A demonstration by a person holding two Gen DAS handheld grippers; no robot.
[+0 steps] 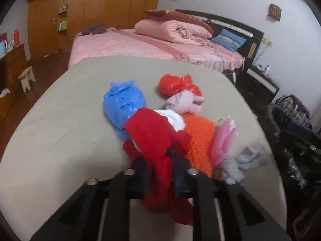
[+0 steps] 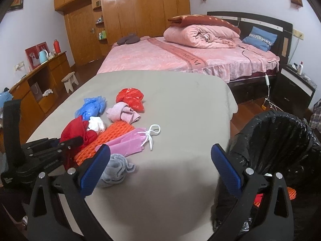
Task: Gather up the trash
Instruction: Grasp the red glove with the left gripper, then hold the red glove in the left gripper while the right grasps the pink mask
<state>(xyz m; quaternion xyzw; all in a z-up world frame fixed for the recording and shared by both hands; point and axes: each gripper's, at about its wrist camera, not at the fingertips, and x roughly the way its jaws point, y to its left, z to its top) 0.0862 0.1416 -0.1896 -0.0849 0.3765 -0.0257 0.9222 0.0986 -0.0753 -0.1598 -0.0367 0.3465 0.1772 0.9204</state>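
Note:
My left gripper (image 1: 160, 160) is shut on a red cloth (image 1: 154, 140), which also shows in the right wrist view (image 2: 77, 131) at the table's left edge. Around it lie a blue plastic bag (image 1: 122, 104), a red plastic bag (image 1: 176, 85), a pink cloth (image 1: 184, 102), a white wad (image 1: 174, 118), an orange foam net (image 1: 198, 140), a pink bag (image 1: 222, 140) and a grey cloth (image 1: 242, 162). My right gripper (image 2: 160, 166) is open and empty above the table's near edge, the grey cloth (image 2: 116, 168) by its left finger. A bin with a black liner (image 2: 276, 140) stands to the right.
The items lie on a table with a beige cover (image 2: 180, 110). A pink bed (image 2: 180, 58) stands behind it, a wooden sideboard (image 2: 40, 80) and a small stool (image 2: 70, 81) to the left, a dark nightstand (image 2: 295, 92) to the right.

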